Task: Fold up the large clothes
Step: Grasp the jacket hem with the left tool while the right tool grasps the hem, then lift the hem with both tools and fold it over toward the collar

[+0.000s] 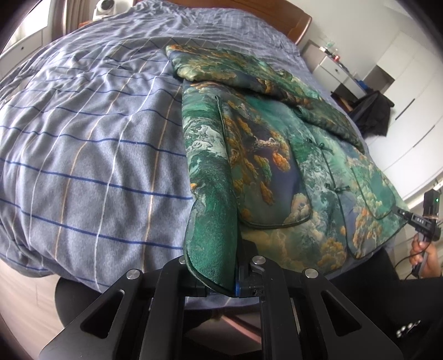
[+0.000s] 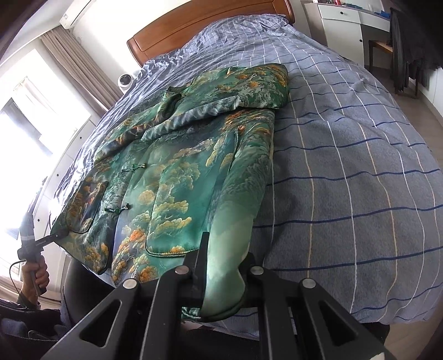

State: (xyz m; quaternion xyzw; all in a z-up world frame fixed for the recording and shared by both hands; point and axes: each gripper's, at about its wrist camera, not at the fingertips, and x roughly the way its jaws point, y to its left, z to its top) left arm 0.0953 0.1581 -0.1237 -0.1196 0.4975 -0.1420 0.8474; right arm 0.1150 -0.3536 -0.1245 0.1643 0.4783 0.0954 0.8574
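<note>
A green brocade jacket point(image 1: 277, 155) with orange and white cloud patterns lies on the bed, front up, both sleeves folded across its chest. It also shows in the right wrist view point(image 2: 177, 171). My left gripper point(image 1: 221, 277) is shut on the jacket's hem at its left corner. My right gripper point(image 2: 221, 288) is shut on the hem at the opposite corner. Each gripper also shows small in the other's view, the right gripper point(image 1: 401, 213) and the left gripper point(image 2: 59, 235), each at a corner of the hem.
The bed has a blue-grey checked duvet point(image 1: 91, 144) and a wooden headboard point(image 2: 205, 27). White drawers point(image 2: 343, 25) and dark clothes on a chair point(image 1: 371, 110) stand beside the bed. A white fan point(image 1: 105, 8) stands by the window side.
</note>
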